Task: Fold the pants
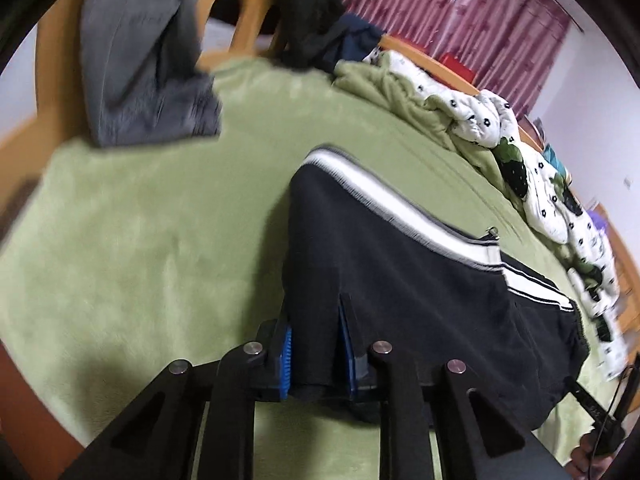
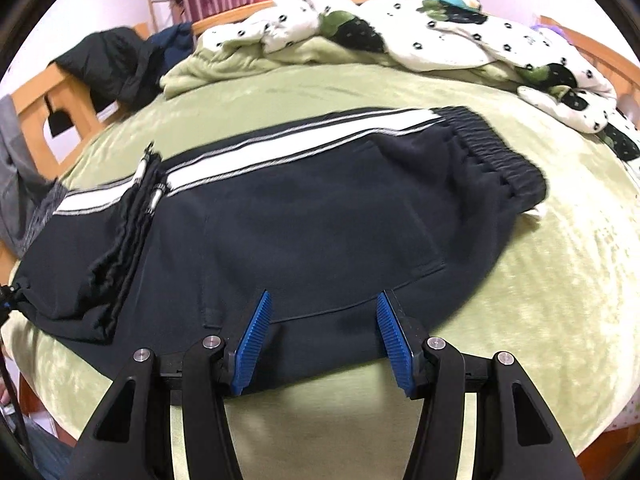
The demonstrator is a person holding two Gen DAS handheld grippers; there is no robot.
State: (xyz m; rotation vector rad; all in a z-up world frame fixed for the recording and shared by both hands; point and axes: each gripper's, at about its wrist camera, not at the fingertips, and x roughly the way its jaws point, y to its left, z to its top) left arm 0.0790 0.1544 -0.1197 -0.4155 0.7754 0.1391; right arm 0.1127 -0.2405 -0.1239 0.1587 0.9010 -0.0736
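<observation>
The left gripper (image 1: 316, 344) pinches a bunched edge of the black pants (image 1: 400, 280) between its blue pads. The right gripper (image 2: 324, 332) stands half open, with the pants' near hem lying loose between its jaws. The pants (white side stripe, elastic waistband) spread across a green blanket (image 2: 520, 280), with a rumpled patterned quilt (image 2: 440, 40) beyond.

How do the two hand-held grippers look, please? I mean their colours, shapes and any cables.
Both are alike. The left hand-held gripper and the right hand-held gripper have matte black linkage arms with triangular cut-outs and round silver pivot pins. Each finger carries a flat blue ribbed pad. A thin black cable runs by the other gripper's handle in the left view.
</observation>
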